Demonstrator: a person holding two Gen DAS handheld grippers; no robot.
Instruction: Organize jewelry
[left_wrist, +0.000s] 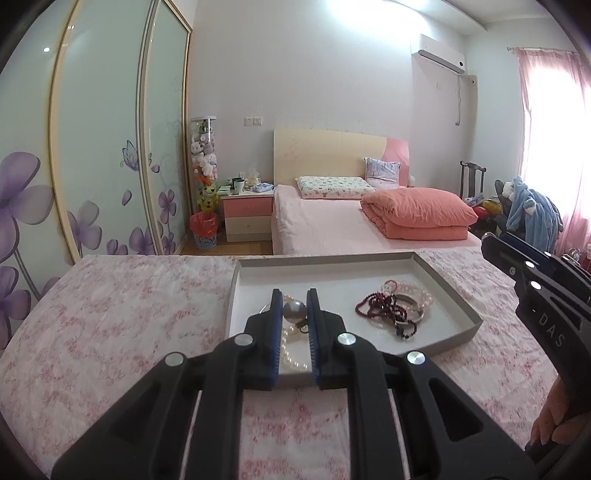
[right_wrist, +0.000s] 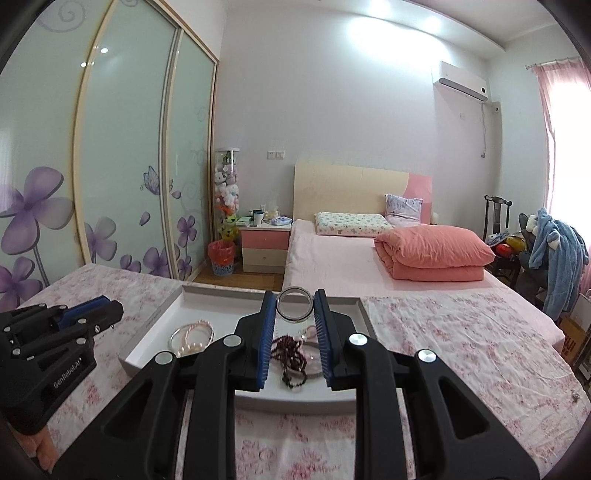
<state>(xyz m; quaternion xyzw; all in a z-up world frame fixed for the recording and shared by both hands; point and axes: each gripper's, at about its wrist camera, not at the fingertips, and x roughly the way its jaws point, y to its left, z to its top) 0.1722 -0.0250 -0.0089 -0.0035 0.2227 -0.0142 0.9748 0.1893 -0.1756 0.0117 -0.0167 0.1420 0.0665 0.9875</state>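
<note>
Bangle (right_wrist: 294, 305) sits clamped between right tool's (right_wrist: 295, 306) tips above tray (right_wrist: 155, 325).

Both wrist cameras sit low and close over the grey tray (left_wrist: 436, 275), facing the bed's headboard (right_wrist: 351, 188). Shared: tray at lower centre, wardrobe doors (left_wrist: 103, 140) at left.

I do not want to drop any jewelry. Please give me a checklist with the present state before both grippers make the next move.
1. Left gripper closed on the large grey pearl: ok.
2. Right gripper closed on the clear bangle: ok.
3. Bangle free of the dark red bead string below: ok.
4. Pearl free of the white pearl strand under it: cannot tell.
5. Tray flat on the floral cloth: ok.
</note>
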